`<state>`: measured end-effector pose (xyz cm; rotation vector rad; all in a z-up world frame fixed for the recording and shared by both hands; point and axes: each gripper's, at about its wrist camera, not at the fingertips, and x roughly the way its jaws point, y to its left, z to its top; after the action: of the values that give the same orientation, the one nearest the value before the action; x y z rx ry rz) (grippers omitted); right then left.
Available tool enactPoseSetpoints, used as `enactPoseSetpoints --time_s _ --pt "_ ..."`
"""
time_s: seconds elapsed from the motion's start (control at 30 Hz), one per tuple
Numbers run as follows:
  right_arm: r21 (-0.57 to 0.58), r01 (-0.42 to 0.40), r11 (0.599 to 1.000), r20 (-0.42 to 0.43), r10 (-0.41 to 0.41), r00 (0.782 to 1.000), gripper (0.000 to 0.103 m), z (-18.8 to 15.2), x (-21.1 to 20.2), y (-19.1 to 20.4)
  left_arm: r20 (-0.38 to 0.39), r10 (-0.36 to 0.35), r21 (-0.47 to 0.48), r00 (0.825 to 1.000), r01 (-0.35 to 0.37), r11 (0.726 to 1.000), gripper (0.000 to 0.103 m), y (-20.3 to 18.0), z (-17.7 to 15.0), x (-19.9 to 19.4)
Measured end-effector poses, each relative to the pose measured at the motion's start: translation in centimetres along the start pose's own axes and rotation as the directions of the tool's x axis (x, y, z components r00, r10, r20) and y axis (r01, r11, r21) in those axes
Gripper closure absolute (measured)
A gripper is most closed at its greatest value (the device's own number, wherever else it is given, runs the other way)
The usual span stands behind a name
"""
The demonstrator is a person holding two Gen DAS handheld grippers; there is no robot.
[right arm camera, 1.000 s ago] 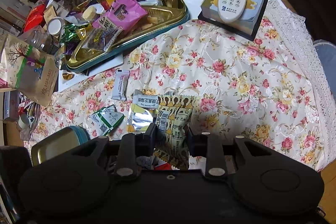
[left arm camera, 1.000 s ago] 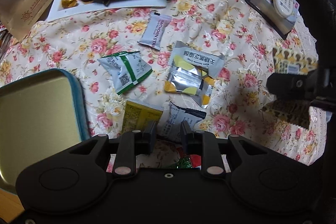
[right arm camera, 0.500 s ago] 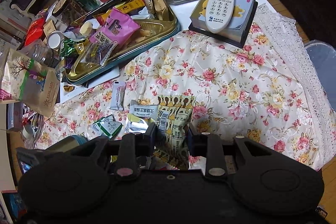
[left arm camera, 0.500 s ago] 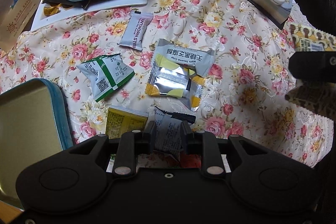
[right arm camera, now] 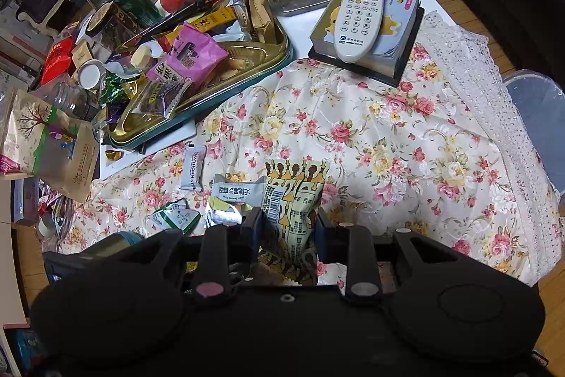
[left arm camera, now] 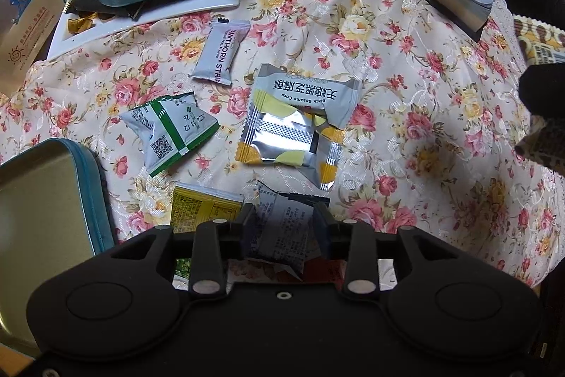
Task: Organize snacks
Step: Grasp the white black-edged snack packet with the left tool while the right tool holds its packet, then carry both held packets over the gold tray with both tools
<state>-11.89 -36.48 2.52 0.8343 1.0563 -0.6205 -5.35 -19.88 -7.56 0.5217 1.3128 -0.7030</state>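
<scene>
My left gripper [left arm camera: 284, 221] is shut on a grey snack packet [left arm camera: 280, 228] and holds it above the floral cloth. My right gripper [right arm camera: 287, 223] is shut on a yellow patterned snack bag [right arm camera: 295, 196], held up over the cloth; it also shows at the right edge of the left wrist view [left arm camera: 540, 45]. On the cloth lie a black sesame crisp packet [left arm camera: 307, 94], a silver-yellow packet [left arm camera: 289, 143], a green-striped packet [left arm camera: 169, 129], a hawthorn strip packet [left arm camera: 220, 53] and a yellow packet [left arm camera: 201, 207]. An open teal tin [left arm camera: 46, 200] sits at the left.
A gold and teal tray [right arm camera: 212, 73] heaped with snacks stands at the back. A remote [right arm camera: 362, 13] lies on a box [right arm camera: 395, 34] at the back right. A paper bag [right arm camera: 46, 143], jars, apples and a can crowd the far left. The cloth's lace edge [right arm camera: 512, 143] hangs off at right.
My left gripper has closed on the grey packet and lifted it off the cloth. My right gripper has risen with the yellow bag.
</scene>
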Motion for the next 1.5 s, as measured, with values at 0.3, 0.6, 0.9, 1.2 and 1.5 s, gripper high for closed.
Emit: enactPoseSetpoints --time_s 0.3,0.6,0.9,1.2,1.5 --pt "0.016 -0.011 1.000 0.004 0.011 1.000 0.072 0.1 -0.4 -0.5 -0.059 0.001 -0.055 0.998 -0.004 0.999 0.053 0.2 0.1 1.8" --pt "0.028 0.001 1.000 0.015 -0.001 1.000 0.072 0.2 -0.6 -0.8 -0.059 -0.051 -0.143 0.997 0.042 0.989 0.059 0.5 0.6 0.6" --pt "0.018 0.013 1.000 0.012 -0.013 1.000 0.072 0.0 -0.4 -0.2 0.007 0.011 -0.176 1.000 -0.010 0.984 0.060 2.3 0.7 -3.5" --pt "-0.049 0.022 0.999 -0.014 -0.022 1.000 0.072 -0.7 0.9 2.2 0.061 0.113 -0.178 0.992 -0.101 0.979 0.060 4.9 0.8 -6.2" --pt "-0.111 0.030 0.993 -0.041 -0.034 0.999 0.072 -1.4 2.6 5.8 0.062 0.120 -0.257 0.991 -0.101 0.961 0.059 9.7 0.4 -7.7"
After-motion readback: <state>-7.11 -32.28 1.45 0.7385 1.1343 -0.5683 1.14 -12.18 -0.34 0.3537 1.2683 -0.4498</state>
